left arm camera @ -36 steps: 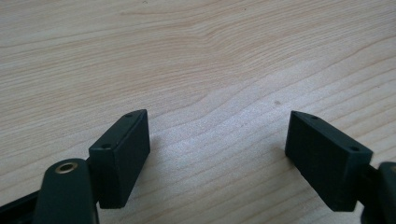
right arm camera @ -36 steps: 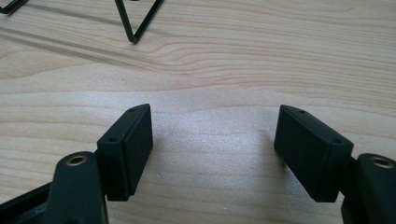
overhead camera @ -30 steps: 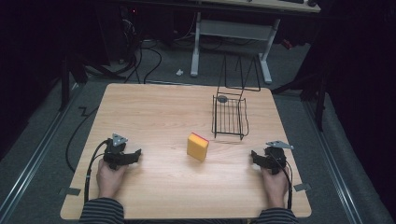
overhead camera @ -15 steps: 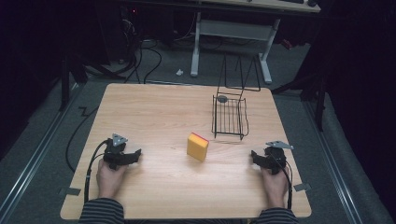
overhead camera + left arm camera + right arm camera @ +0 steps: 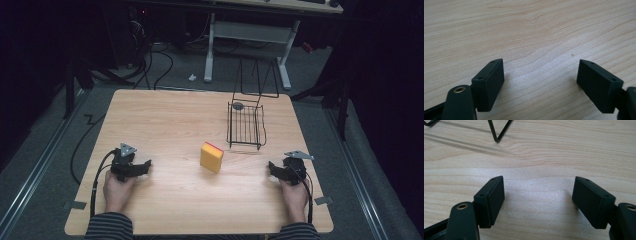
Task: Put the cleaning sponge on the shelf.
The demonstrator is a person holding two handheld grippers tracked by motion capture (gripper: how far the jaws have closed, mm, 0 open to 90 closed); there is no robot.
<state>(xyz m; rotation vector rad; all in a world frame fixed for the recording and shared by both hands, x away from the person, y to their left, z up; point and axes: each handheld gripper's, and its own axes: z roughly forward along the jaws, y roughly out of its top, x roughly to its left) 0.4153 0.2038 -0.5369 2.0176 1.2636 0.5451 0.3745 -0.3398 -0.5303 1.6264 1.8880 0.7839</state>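
Light wooden table [image 5: 165, 115]: rectangular top, bare grain between both sets of jaws in the gripper views

Yellow rectangular sponge block with pink-red top edge [image 5: 211, 157]: stood near the table's centre, apart from both grippers, just left of the rack's near end

Black wire rack [image 5: 246, 125]: sat right of centre toward the far edge, a small grey round item [image 5: 238, 106] at its far left corner

Left gripper [image 5: 142, 167]: rested near the left front, jaws apart, empty

Right gripper [image 5: 274, 168]: rested near the right front, jaws apart, empty; wire rack feet [image 5: 497, 132] lay beyond it
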